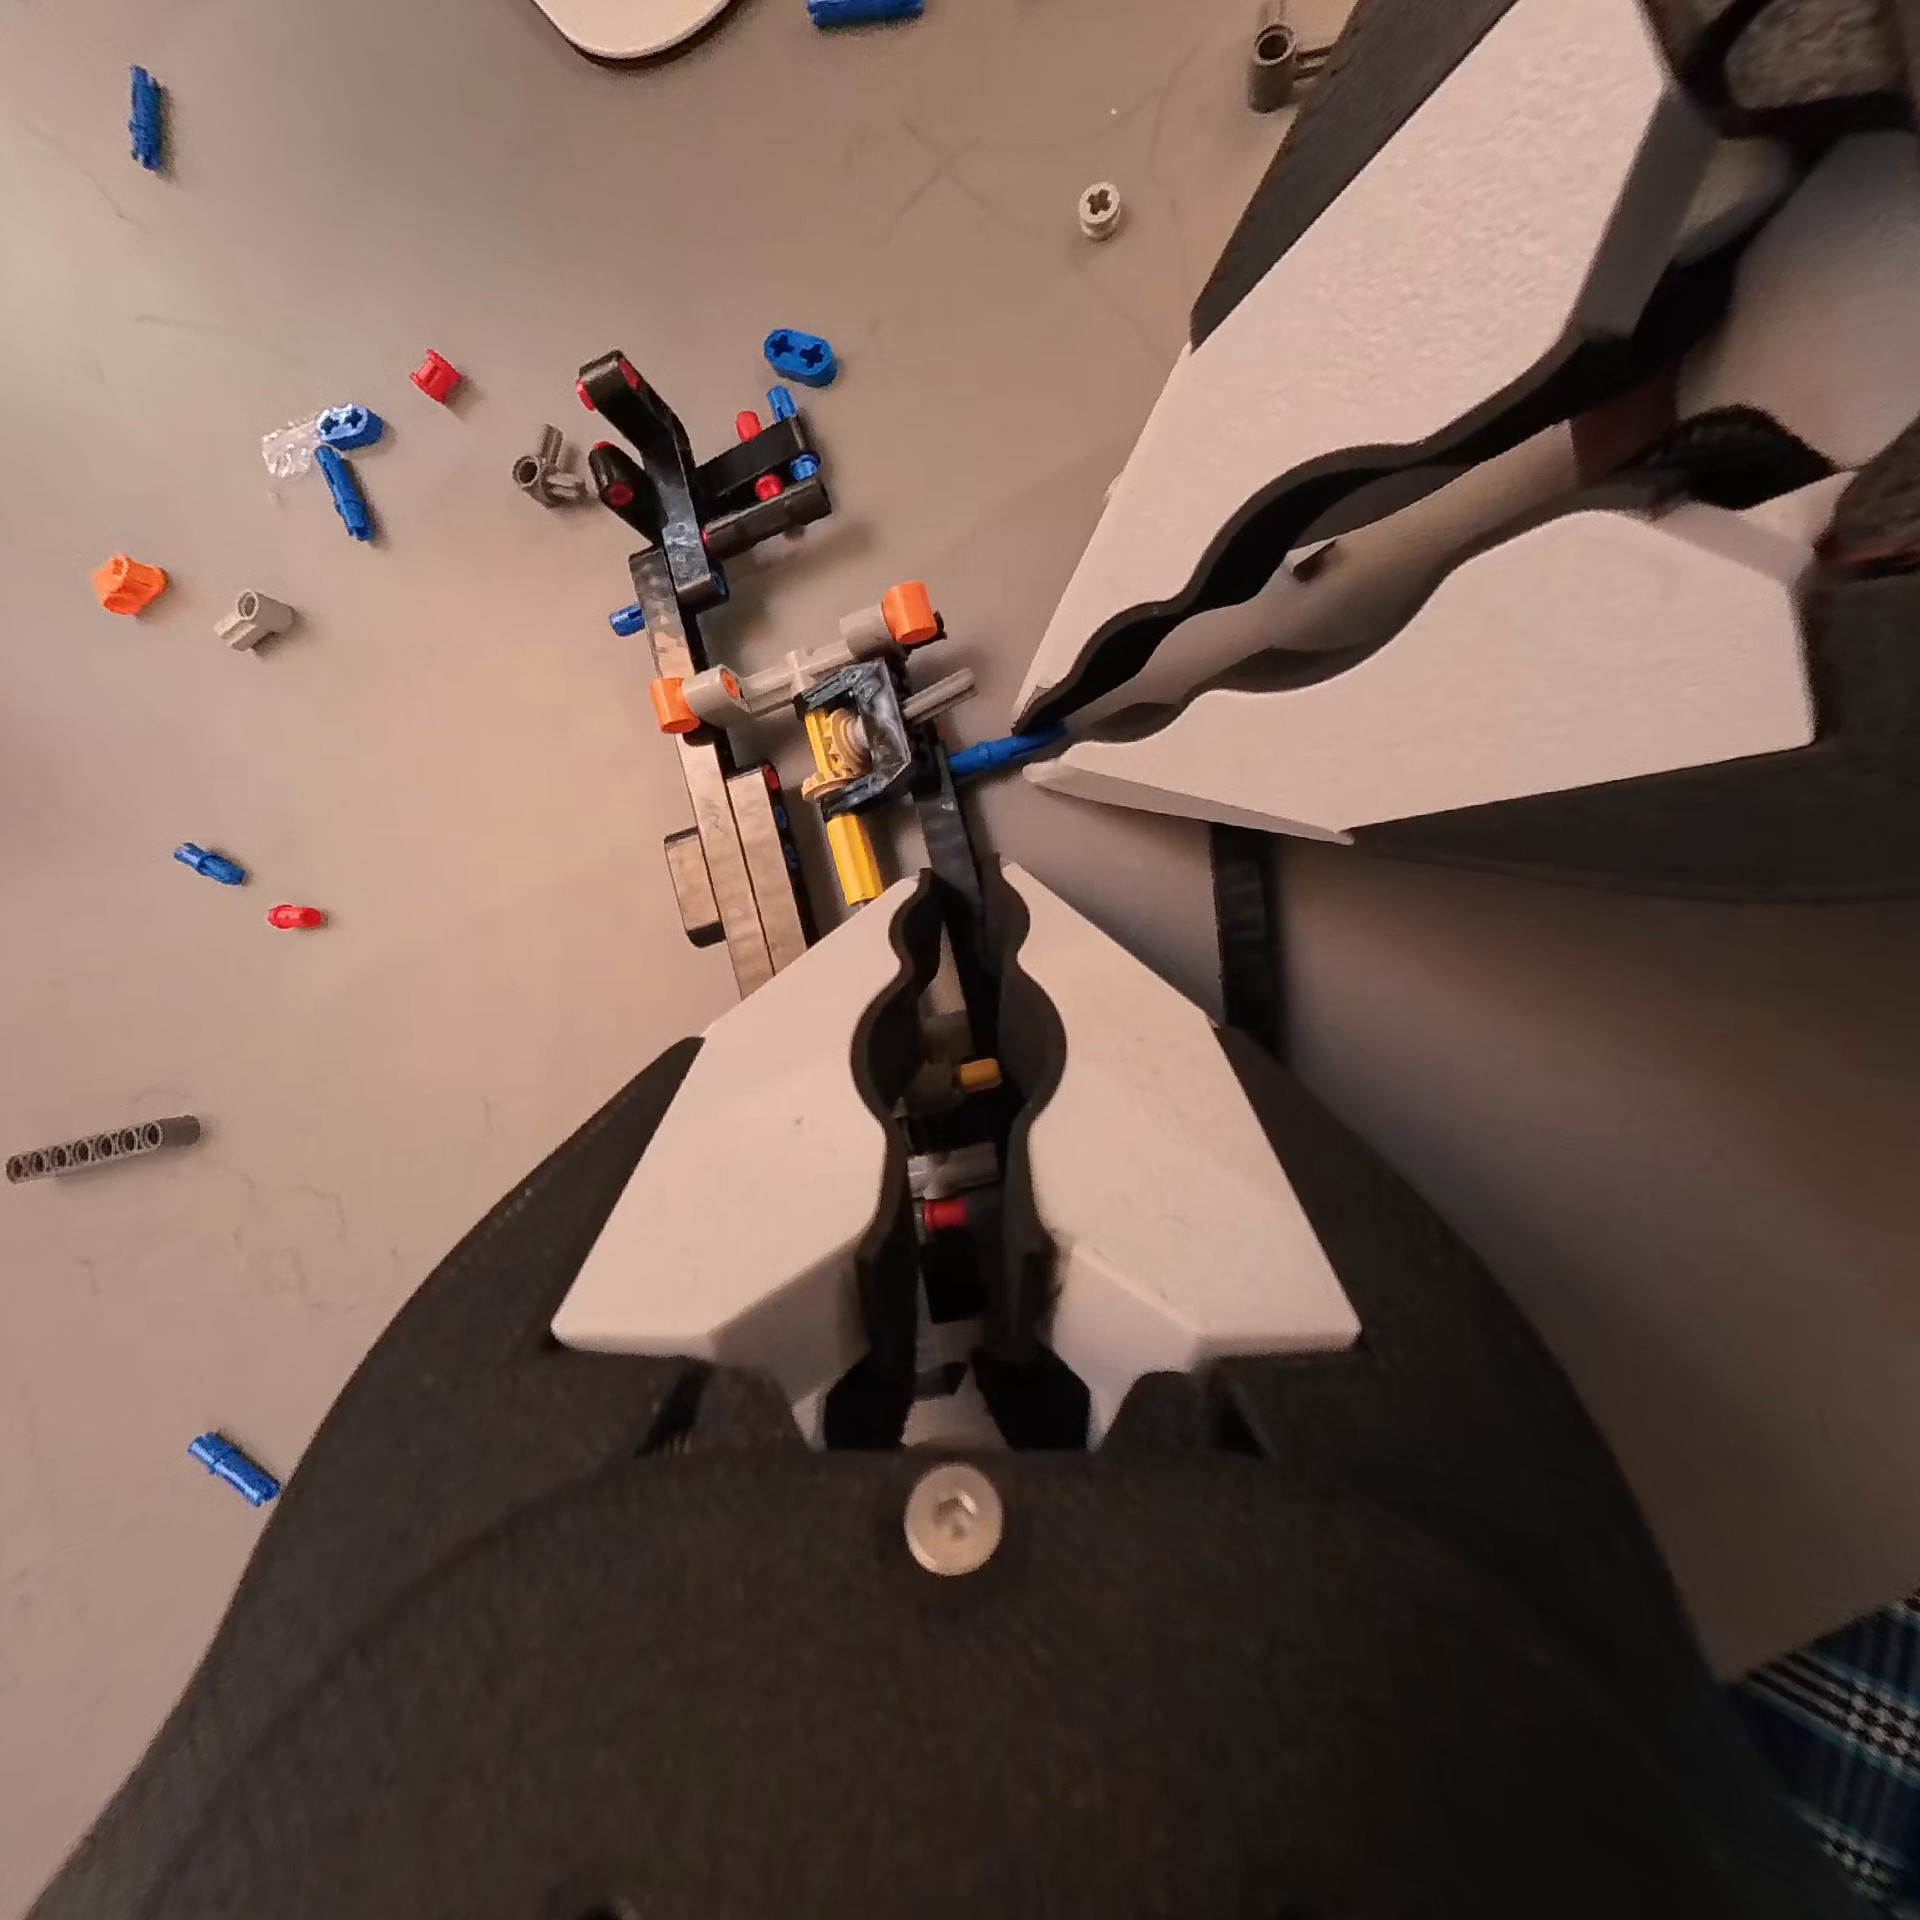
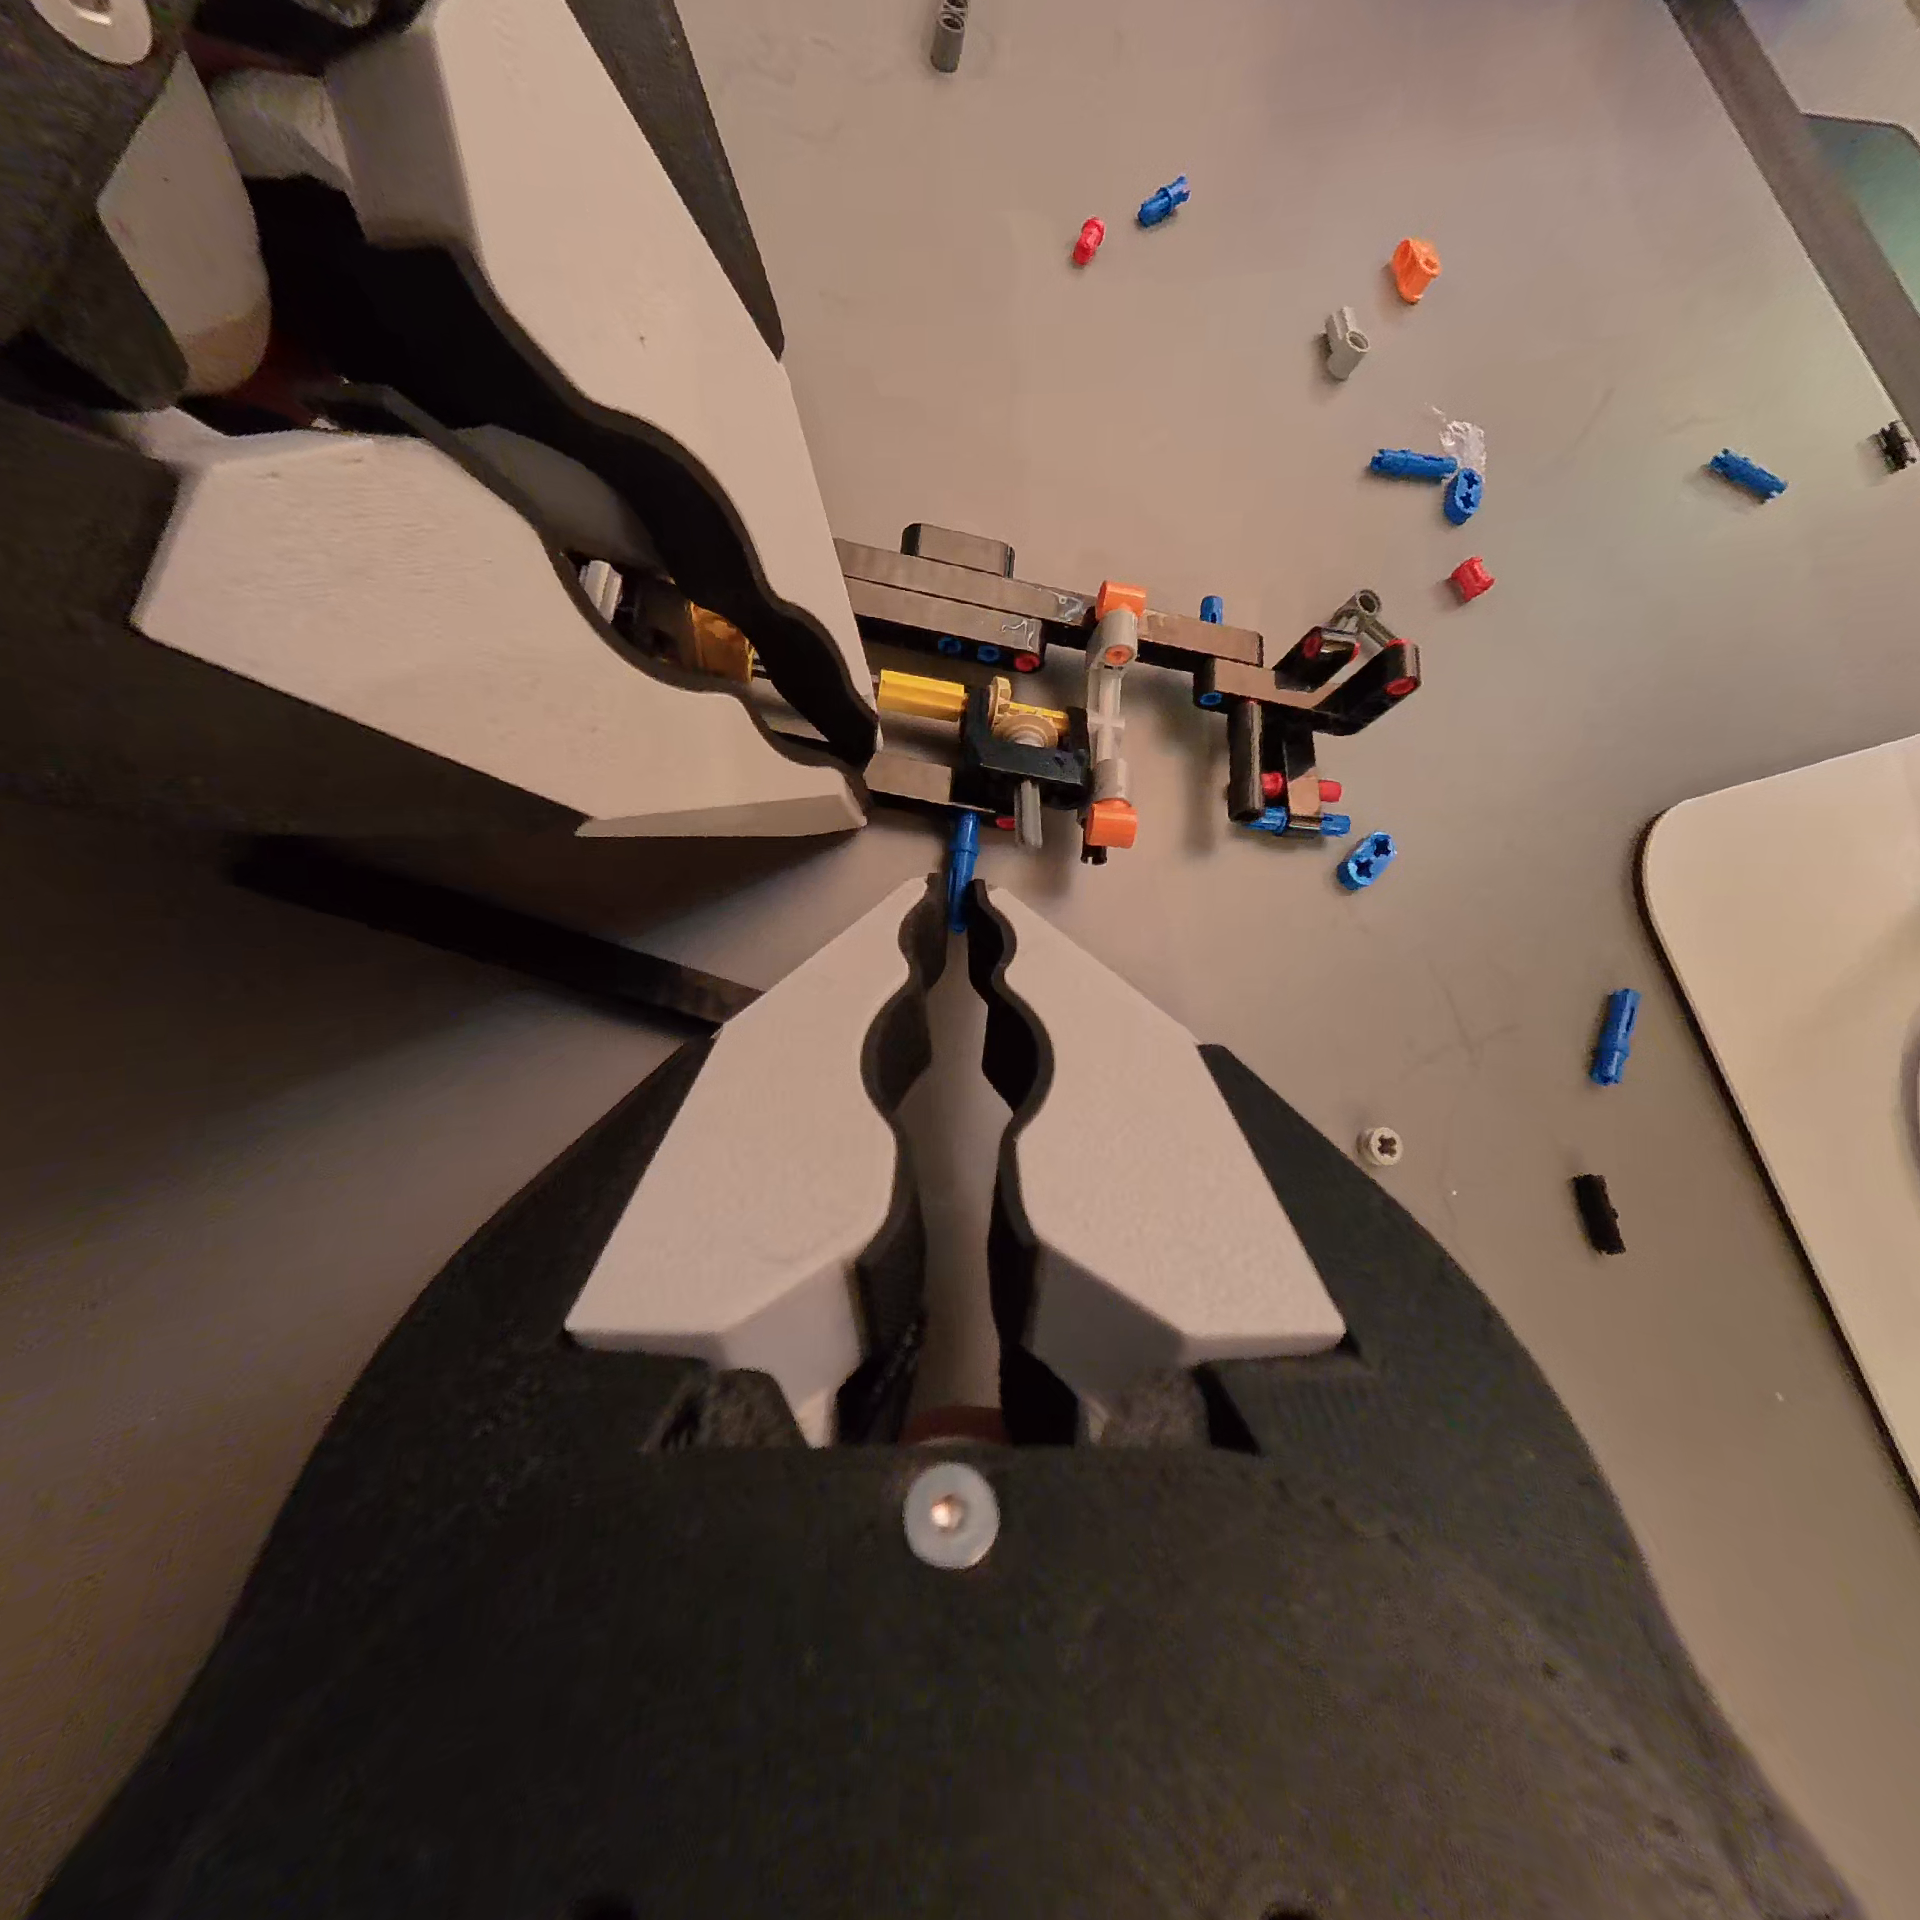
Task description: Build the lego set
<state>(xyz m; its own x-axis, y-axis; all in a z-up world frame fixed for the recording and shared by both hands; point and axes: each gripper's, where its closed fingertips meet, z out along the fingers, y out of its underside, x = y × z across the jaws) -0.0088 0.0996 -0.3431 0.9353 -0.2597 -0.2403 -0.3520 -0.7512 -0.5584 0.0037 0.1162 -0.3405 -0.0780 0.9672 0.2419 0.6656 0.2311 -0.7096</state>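
A partly built lego assembly of black beams with yellow, orange and grey parts lies on the grey table; it also shows in the right wrist view. My left gripper is shut on the assembly's near black beam, and shows at the left of the right wrist view. My right gripper is shut on a blue pin whose tip touches the side of the assembly by the black frame. In the left wrist view the right gripper comes in from the right with the blue pin.
Loose blue pins, red pins, an orange connector, grey connectors and a grey beam lie scattered on the table. A white board lies at the right. A black pin lies near it. The grippers are tip to tip, or close to it.
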